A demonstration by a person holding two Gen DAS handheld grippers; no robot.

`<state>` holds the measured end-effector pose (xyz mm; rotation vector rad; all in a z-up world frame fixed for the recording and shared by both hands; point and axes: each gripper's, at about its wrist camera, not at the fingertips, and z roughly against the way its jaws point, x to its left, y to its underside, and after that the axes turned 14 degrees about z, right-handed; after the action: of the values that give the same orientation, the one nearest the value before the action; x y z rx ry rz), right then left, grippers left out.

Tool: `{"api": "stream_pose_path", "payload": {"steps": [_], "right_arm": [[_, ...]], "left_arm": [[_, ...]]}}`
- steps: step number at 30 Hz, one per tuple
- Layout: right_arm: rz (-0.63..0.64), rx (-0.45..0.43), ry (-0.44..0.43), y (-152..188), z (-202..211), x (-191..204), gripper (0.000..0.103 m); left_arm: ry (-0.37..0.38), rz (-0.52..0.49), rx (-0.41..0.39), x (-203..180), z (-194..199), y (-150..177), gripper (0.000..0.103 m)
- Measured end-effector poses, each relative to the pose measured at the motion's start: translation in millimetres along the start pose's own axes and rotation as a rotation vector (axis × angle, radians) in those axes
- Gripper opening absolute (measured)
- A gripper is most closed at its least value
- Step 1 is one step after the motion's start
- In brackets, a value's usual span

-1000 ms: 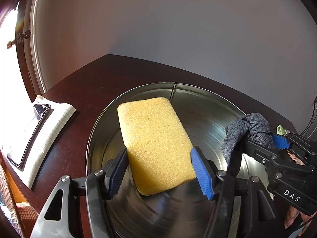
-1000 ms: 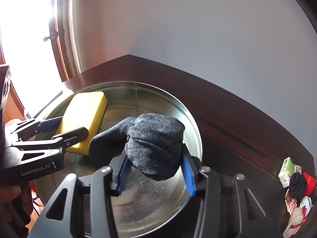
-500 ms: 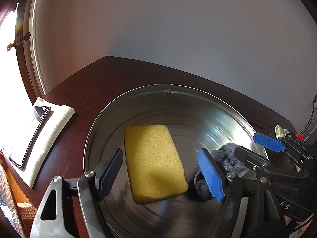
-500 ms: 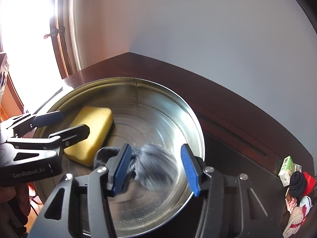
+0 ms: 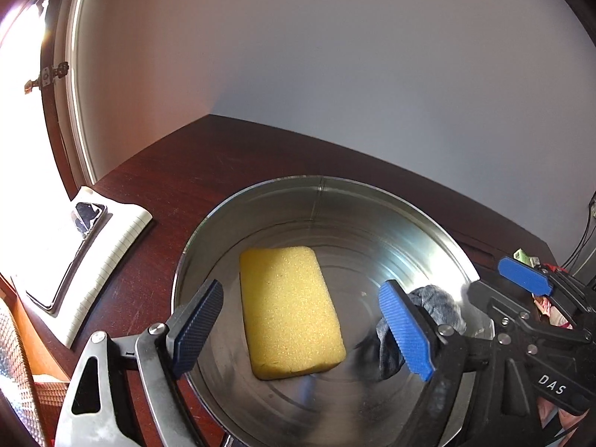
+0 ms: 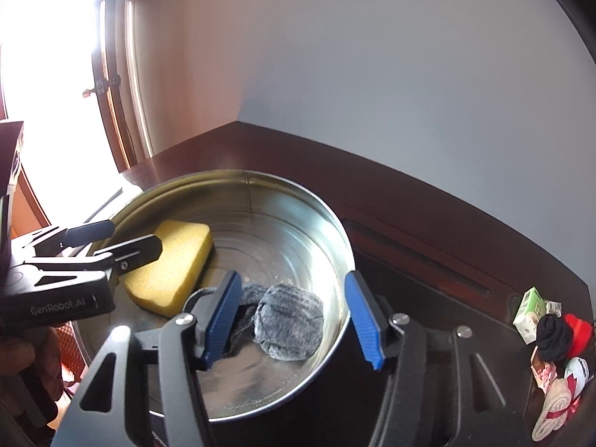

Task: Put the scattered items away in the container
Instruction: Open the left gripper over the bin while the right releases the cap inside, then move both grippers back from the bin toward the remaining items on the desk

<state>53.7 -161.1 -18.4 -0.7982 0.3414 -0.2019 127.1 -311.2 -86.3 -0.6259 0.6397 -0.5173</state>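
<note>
A round metal tin [image 5: 320,190] [image 6: 335,223] stands on the dark wooden table. A yellow sponge [image 5: 288,311] [image 6: 175,260] lies flat on its floor at the left. A grey sock [image 5: 436,307] [image 6: 287,320] lies on the floor at the right. My left gripper [image 5: 301,327] is open and empty above the sponge; it also shows in the right wrist view [image 6: 111,240]. My right gripper [image 6: 294,320] is open and empty above the sock; it also shows in the left wrist view [image 5: 503,283].
A white notepad [image 5: 93,257] with a phone [image 5: 70,253] on it lies left of the tin. A green-white carton [image 6: 529,309], a black sock [image 6: 553,337], a red item [image 6: 577,329] and other small items lie at the table's right end. A wall stands behind.
Both grippers opened and let go. The sponge and the grey sock dropped onto the tin's floor. Both grippers then drew back and up a little.
</note>
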Motion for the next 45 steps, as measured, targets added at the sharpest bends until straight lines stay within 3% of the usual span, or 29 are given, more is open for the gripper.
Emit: {"api": "stream_pose_path", "payload": {"steps": [4, 10, 27, 36, 45], "right_arm": [[-0.035, -0.041, 0.024, 2.9, 19.1, -11.7, 0.067], [-0.095, -0.064, 0.059, 14.8, 42.4, -33.1, 0.067], [-0.304, -0.026, 0.231, 107.4, 102.6, -120.7, 0.075], [-0.399, 0.0, 0.321, 152.9, 129.8, -163.6, 0.076], [-0.457, 0.033, 0.383, 187.1, 147.5, -193.5, 0.077]], "left_arm": [[0.015, 0.026, -0.041, 0.6, 11.9, -6.5, 0.088], [0.073, -0.004, -0.039, -22.2, 20.7, -3.0, 0.088], [0.312, -0.273, 0.084, -173.3, 15.3, 56.7, 0.088], [0.374, -0.373, 0.149, -231.2, 5.6, 93.2, 0.088], [0.394, -0.419, 0.176, -264.0, -2.8, 106.8, 0.088]]}}
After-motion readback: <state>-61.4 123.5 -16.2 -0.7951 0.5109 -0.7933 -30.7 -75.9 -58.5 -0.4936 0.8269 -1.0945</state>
